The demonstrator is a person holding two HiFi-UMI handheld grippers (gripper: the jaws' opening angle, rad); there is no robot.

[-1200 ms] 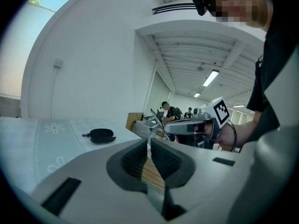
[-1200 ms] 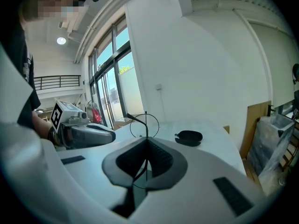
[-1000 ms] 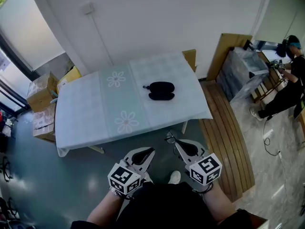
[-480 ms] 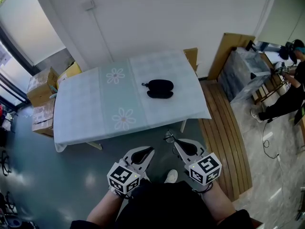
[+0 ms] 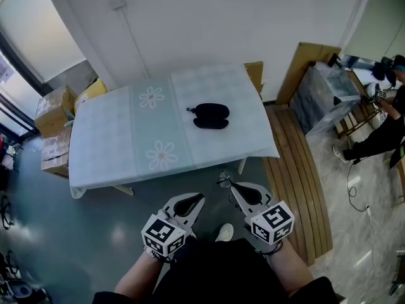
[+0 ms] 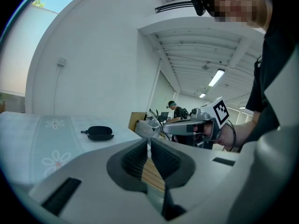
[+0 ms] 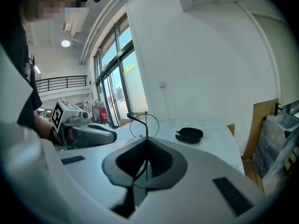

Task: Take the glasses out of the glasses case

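Note:
A black glasses case (image 5: 211, 115) lies on the pale tablecloth of the table (image 5: 114, 144), toward its right half, and its lid looks open. Both gripper views show the case (image 6: 99, 133) (image 7: 189, 135) well ahead of the jaws. My right gripper (image 5: 233, 187) is held in front of my body, off the table's near edge, shut on thin wire-framed glasses (image 5: 224, 182). One round lens rim (image 7: 144, 124) sticks up above the right gripper (image 7: 146, 139). My left gripper (image 5: 201, 198) sits beside it, shut with nothing between its fingers (image 6: 149, 141).
Cardboard boxes (image 5: 57, 106) are stacked on the floor left of the table. A wooden platform (image 5: 297, 170) runs along the right side, with a plastic-wrapped crate (image 5: 323, 94) behind it. A person (image 5: 386, 106) sits at the far right.
The head view has drifted a little, so the table and case sit slightly higher and further left. Both grippers keep the same pose and the right one still grips the glasses.

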